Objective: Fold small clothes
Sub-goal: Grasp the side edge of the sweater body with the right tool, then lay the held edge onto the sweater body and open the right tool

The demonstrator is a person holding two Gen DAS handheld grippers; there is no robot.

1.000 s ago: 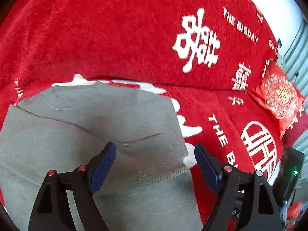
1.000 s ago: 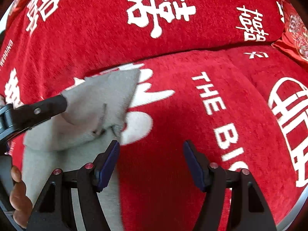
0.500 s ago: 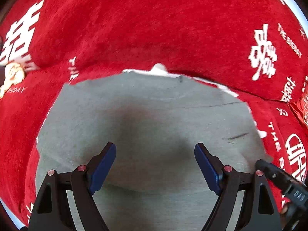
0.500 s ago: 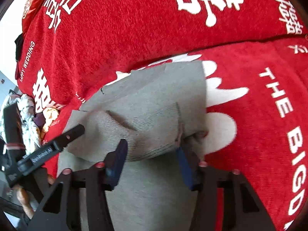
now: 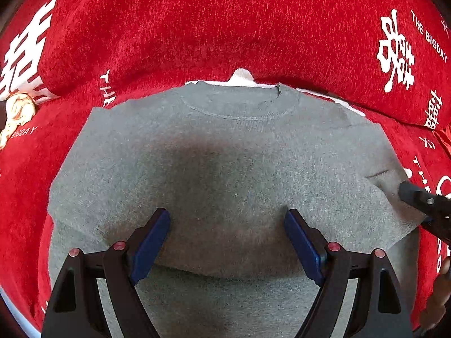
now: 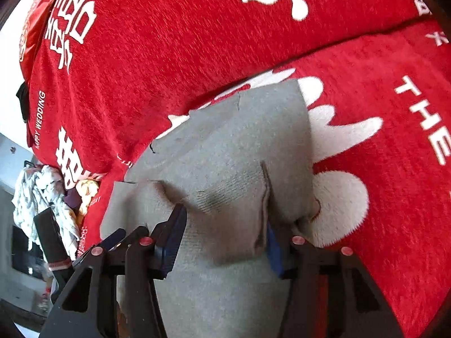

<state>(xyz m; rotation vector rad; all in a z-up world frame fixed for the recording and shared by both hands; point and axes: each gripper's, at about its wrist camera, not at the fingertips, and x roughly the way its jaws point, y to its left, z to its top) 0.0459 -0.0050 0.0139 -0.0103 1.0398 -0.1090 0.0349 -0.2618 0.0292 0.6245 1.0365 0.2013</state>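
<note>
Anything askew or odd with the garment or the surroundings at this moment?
Mostly tidy: the grey knit sweater lies flat on the red plush cover, collar away from the camera. One oddity: a short dark loose thread sticks up at the collar. The folded-in sleeve cuff between the right gripper is bunched.
</note>
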